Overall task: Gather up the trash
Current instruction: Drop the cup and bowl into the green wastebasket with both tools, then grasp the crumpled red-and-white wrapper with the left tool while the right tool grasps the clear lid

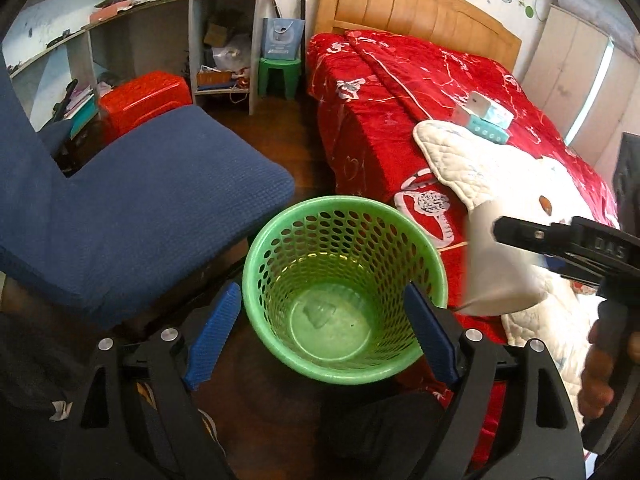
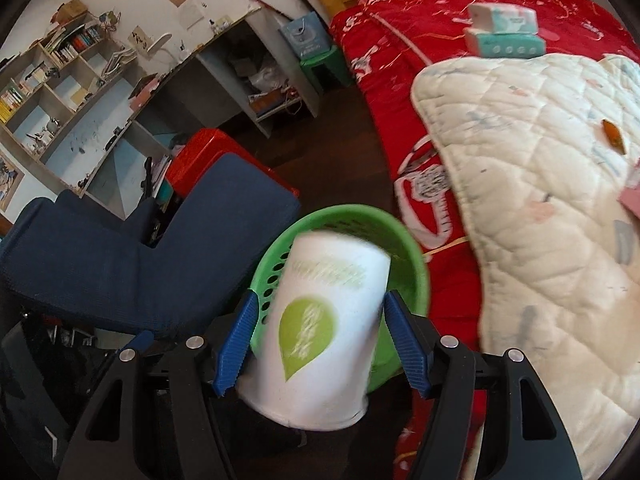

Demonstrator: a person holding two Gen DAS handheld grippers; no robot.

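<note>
The green basket (image 1: 344,292) is the landmark here, standing on the floor between the blue chair (image 1: 140,208) and the red bed (image 1: 420,92). Seen from the left wrist, its bottom holds nothing solid that I can make out, only a faint clear smear, so I judge the collecting has barely begun. The first piece, a white paper cup (image 2: 324,328) with a green leaf mark, hangs just above the basket's near rim and is not yet inside.

The right gripper (image 2: 320,340) has the cup between its blue fingers (image 2: 236,348). The left pad touches the cup wall, a thin gap shows at the right pad, and the cup is blurred, so the grip looks loose or letting go; I cannot tell whether it is held firmly. The left gripper (image 1: 324,332) stands wide with nothing gripped, its fingers either side of the basket in view.

Left to do, by my reading: drop the cup in, then fetch the small brown scrap (image 2: 614,134) on the white quilted pad (image 2: 540,200) beyond the basket.

Only the left view shows the basket's inside; only the right shows the cup's print and the pad contact.
</note>
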